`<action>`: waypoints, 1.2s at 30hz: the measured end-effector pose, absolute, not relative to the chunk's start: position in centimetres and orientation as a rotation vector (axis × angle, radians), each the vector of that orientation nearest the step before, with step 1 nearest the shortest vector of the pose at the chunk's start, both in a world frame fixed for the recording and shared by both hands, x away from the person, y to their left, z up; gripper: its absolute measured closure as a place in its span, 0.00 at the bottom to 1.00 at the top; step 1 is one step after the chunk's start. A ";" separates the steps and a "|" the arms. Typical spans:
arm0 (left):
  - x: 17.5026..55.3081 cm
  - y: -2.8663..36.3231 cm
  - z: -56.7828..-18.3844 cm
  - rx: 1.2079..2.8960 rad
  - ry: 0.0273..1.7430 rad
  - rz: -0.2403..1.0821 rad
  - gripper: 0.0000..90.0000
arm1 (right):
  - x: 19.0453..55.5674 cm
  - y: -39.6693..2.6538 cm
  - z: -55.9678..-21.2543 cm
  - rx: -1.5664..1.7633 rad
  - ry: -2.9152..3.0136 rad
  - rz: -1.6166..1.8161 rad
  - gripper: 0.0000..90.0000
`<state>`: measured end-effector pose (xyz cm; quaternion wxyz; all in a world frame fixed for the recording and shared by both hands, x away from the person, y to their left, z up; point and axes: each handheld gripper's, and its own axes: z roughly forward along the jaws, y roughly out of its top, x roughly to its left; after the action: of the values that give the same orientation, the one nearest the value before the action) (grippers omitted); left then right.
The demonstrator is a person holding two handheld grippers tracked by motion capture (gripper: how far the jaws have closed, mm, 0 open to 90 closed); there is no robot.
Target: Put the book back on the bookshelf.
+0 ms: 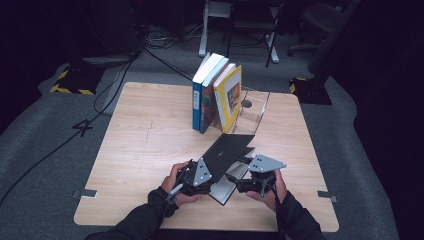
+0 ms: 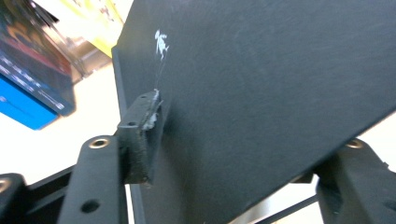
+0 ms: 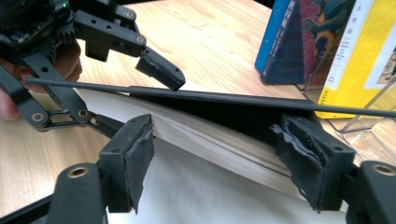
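Upright, three books [image 1: 216, 95] fill the clear stand [image 1: 255, 111].

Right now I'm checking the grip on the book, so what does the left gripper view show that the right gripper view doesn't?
The left gripper view shows the outer face of the black cover close up, with a small white scuff, and one pad against the cover's edge.

The right gripper view shows the page block under the lifted cover, the right gripper astride the pages, and the left gripper at the cover.

Both show the black cover, the wooden table and the upright books behind.
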<state>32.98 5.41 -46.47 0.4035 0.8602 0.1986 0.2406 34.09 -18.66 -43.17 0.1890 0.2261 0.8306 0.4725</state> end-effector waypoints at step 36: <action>33.0 11.5 -44.6 2.051 0.315 0.203 0.65 | 36.9 -24.3 -45.6 0.656 2.365 1.416 0.23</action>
<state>33.03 11.46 -44.65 0.5039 0.8497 0.1306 0.0840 36.93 -24.34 -45.62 0.1533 0.2287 0.8248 0.4938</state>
